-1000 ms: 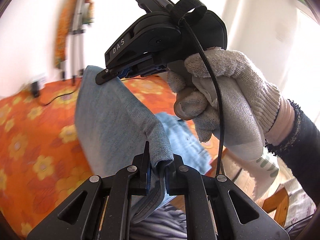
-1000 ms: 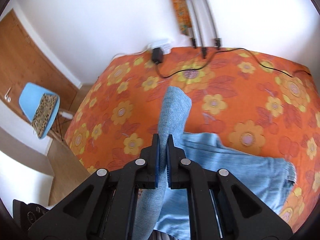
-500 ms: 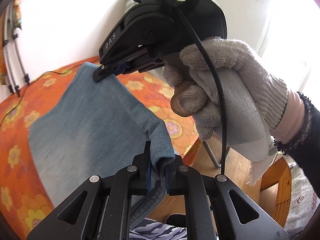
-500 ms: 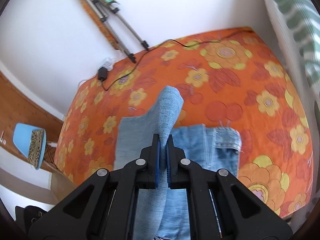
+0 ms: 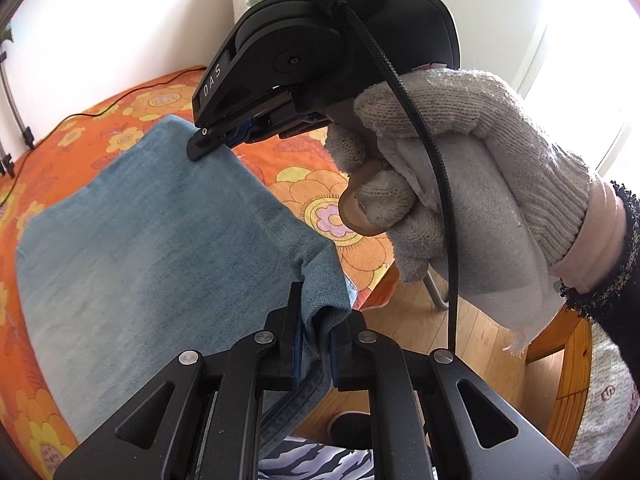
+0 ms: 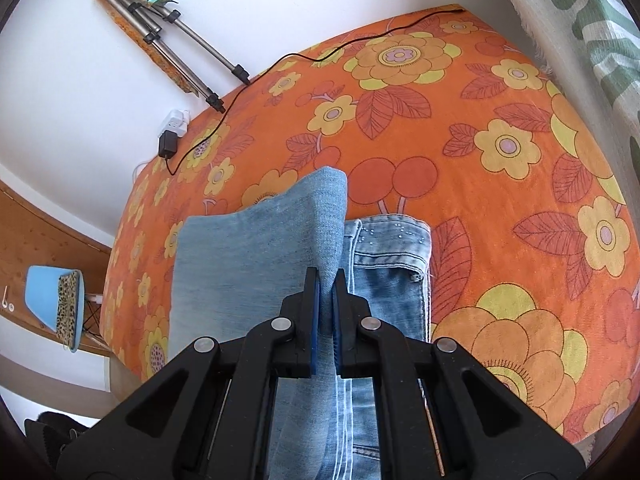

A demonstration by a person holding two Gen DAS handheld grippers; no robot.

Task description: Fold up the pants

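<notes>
Blue denim pants [image 5: 152,248] hang stretched between both grippers over an orange flowered bed [image 5: 304,184]. My left gripper [image 5: 316,320] is shut on a bunched edge of the denim at the near side. The right gripper [image 5: 204,142], held by a hand in a white knit glove [image 5: 460,184], pinches the far corner of the same fold. In the right wrist view my right gripper [image 6: 327,280] is shut on the lifted denim fold [image 6: 316,216], and the pants' waistband part [image 6: 392,256] lies flat on the bed [image 6: 480,128] beneath.
A black cable [image 6: 320,56] runs over the bed to a charger [image 6: 167,147] at the wall. A tripod [image 6: 180,40] leans on the wall. A blue chair [image 6: 56,304] stands on the floor at left. A green-patterned cloth [image 6: 580,32] hangs at right. Wooden floor [image 5: 472,328] lies past the bed's edge.
Both grippers have swung across the bed and sunk, carrying the held denim edge. The fold now hangs lower over the flat part of the pants, and the waistband has come into view.
</notes>
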